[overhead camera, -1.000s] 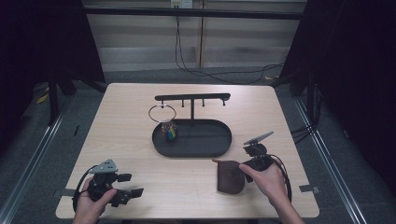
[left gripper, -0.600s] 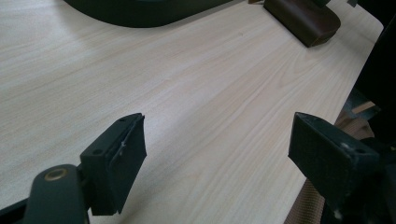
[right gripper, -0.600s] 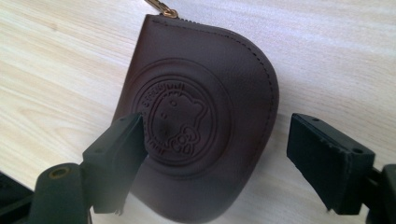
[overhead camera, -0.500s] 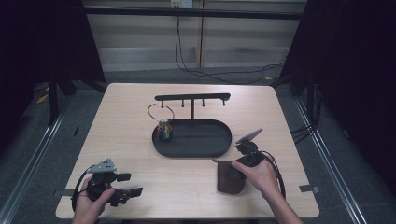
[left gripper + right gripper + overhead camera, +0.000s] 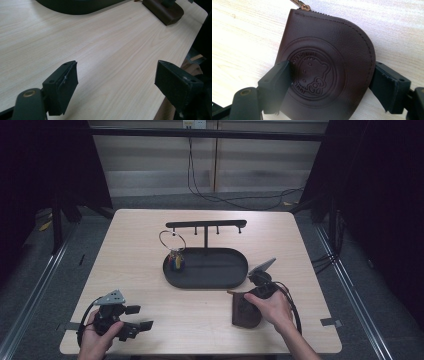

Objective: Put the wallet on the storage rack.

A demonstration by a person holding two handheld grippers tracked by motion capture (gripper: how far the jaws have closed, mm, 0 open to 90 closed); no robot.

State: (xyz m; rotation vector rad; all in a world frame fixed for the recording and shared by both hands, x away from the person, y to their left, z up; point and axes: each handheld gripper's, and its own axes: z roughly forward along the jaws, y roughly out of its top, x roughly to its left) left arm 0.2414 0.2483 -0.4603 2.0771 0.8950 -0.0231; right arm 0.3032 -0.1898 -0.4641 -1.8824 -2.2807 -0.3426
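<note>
The work in hand is the pickup of a small brown leather pouch (image 5: 246, 311), which lies flat on the desk (image 5: 135, 245) near its front edge, right of centre and just in front of the black oval tray (image 5: 235, 275). The right gripper (image 5: 250, 306) is down over the pouch; in the right gripper view its jaws stand wide apart, one over the left part of the embossed round emblem and the other just outside the curved stitched edge on the right, so the pouch (image 5: 324, 70) sits between them but is not yet clamped. The zip pull (image 5: 305, 7) points away toward the far side. This looks like the approach and alignment stage of a grasp. The next move calls for the jaws to close across the pouch's width, and since it lies flat, the tips probably need to press down or catch an edge so the leather lifts rather than slides. The left gripper (image 5: 131, 324) rests at the near left of the desk, well apart from the pouch, its jaws wide open and empty over bare wood in the left gripper view. Behind the tray stands a black hook rack (image 5: 206, 225) with a key ring (image 5: 172, 241) hanging at its left, a likely place for things to go.
</note>
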